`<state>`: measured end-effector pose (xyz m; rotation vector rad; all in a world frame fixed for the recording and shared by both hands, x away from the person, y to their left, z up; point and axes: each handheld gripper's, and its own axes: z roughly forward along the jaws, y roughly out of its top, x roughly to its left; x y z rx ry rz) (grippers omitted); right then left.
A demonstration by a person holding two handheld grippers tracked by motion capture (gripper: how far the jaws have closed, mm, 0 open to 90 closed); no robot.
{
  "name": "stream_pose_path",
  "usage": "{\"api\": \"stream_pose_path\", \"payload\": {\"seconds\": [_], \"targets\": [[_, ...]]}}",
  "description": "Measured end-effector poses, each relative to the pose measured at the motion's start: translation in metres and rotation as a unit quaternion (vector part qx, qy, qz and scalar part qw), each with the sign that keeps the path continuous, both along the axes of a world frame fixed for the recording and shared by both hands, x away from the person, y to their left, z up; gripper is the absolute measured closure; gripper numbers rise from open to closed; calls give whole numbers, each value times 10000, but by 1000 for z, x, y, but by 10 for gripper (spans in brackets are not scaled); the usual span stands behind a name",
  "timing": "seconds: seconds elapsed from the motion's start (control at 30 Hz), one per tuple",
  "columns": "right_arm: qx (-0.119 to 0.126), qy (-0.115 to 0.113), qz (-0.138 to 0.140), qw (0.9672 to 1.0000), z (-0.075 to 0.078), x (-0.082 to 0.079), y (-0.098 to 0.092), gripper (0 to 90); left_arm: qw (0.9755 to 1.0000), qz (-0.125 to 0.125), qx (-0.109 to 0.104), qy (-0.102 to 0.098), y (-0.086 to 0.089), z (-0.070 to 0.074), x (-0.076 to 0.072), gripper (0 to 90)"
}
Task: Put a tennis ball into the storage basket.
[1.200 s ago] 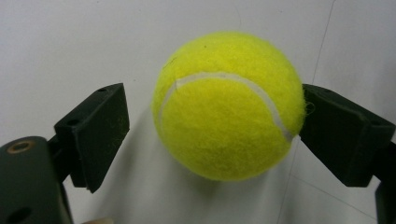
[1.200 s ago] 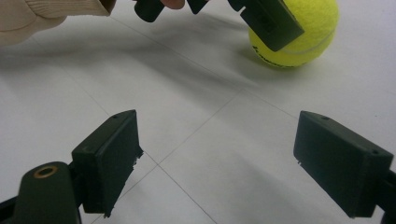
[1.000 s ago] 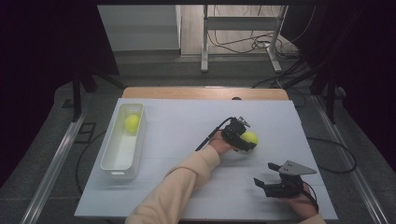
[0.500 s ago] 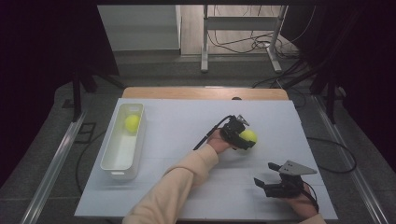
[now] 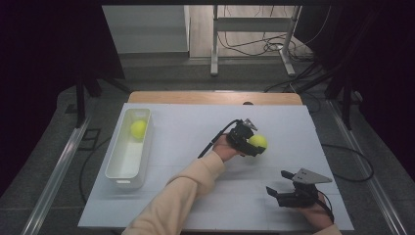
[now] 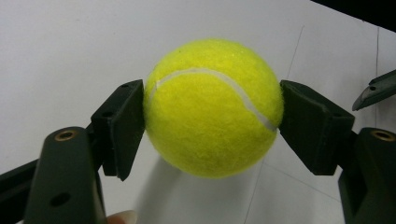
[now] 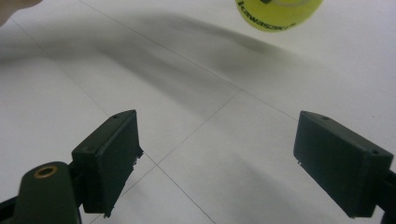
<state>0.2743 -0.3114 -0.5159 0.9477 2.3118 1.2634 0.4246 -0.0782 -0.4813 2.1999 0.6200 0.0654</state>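
Fingers (image 6: 123, 126) of the left gripper (image 5: 252, 143) are clamped on a fuzzy yellow-green tennis ball with a white curved seam (image 6: 213, 107); in the left gripper view one black pad presses each side of the ball, which sits squarely between them with its shadow on the surface beneath. From the high view, this gripper and its ball (image 5: 258, 141) lie over the middle-right of the white desk (image 5: 186, 132), the person's cream sleeve (image 5: 176, 200) reaching in from the bottom edge.

The right gripper (image 5: 288, 193) rests near the desk's front right corner, well apart from the held ball. Its fingers (image 7: 109, 156) are spread wide with nothing between them, only the white desk surface with thin grid lines; the ball's lower edge (image 7: 279, 14) shows at the top of the right gripper view, far beyond the fingertips.

A second yellow-green tennis ball (image 5: 138, 129) lies inside a white rectangular plastic tray (image 5: 119, 169) on the desk's left side, towards the tray's far end.
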Motion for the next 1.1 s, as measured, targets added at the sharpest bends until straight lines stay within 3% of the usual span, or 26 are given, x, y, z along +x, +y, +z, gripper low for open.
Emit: {"api": "stream_pose_path", "payload": {"seconds": [0.47, 1.1], "targets": [[19, -10, -1, 10000, 1, 0, 0, 150, 9999, 97, -32, -94, 18, 9, -7, 267], [88, -43, -56, 9999, 3, -2, 0, 150, 9990, 392, -34, -213, 56, 16, -14, 267]]}}
